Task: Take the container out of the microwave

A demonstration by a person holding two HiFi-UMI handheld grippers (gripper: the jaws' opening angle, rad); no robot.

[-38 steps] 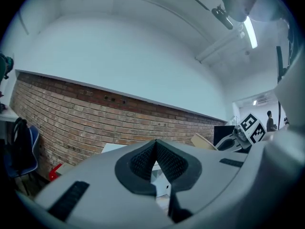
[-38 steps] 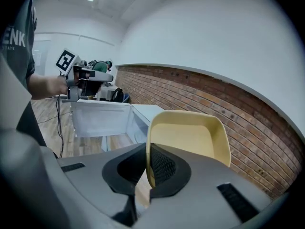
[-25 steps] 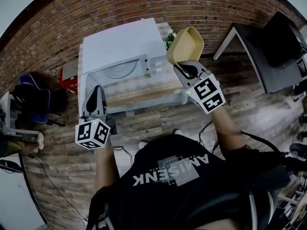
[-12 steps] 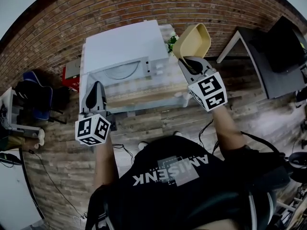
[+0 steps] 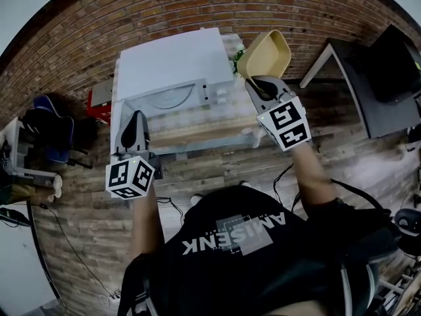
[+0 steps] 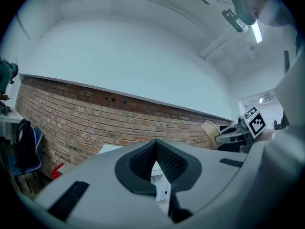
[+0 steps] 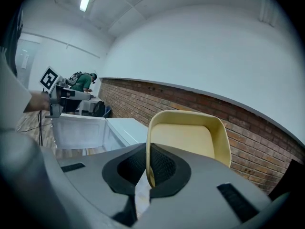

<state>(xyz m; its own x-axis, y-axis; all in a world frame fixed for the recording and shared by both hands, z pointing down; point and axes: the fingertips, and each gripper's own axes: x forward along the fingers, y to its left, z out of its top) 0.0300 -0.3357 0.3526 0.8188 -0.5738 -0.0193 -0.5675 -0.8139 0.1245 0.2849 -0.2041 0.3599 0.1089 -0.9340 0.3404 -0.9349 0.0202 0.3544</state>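
Note:
A pale yellow container (image 5: 264, 54) hangs in the air to the right of the white microwave (image 5: 168, 61). My right gripper (image 5: 262, 86) is shut on its near rim. In the right gripper view the rim (image 7: 148, 151) stands upright between the dark pads, and the container (image 7: 183, 137) opens toward the camera. The microwave door (image 5: 191, 117) stands open toward me. My left gripper (image 5: 136, 125) is held level at the door's left end, its jaws (image 6: 155, 147) shut with nothing seen between them. Whether it touches the door I cannot tell.
The microwave sits on a wooden table (image 5: 197, 151) against a brick wall (image 5: 197, 5). A small green plant (image 5: 235, 51) stands behind the microwave's right side. There is a dark desk (image 5: 368, 78) at right, a blue chair (image 5: 46, 133) and a red box (image 5: 97, 104) at left, and cables (image 5: 164, 206) on the floor.
The right gripper has carried the container a little to the right and up, away from the microwave. The left gripper has stayed in place.

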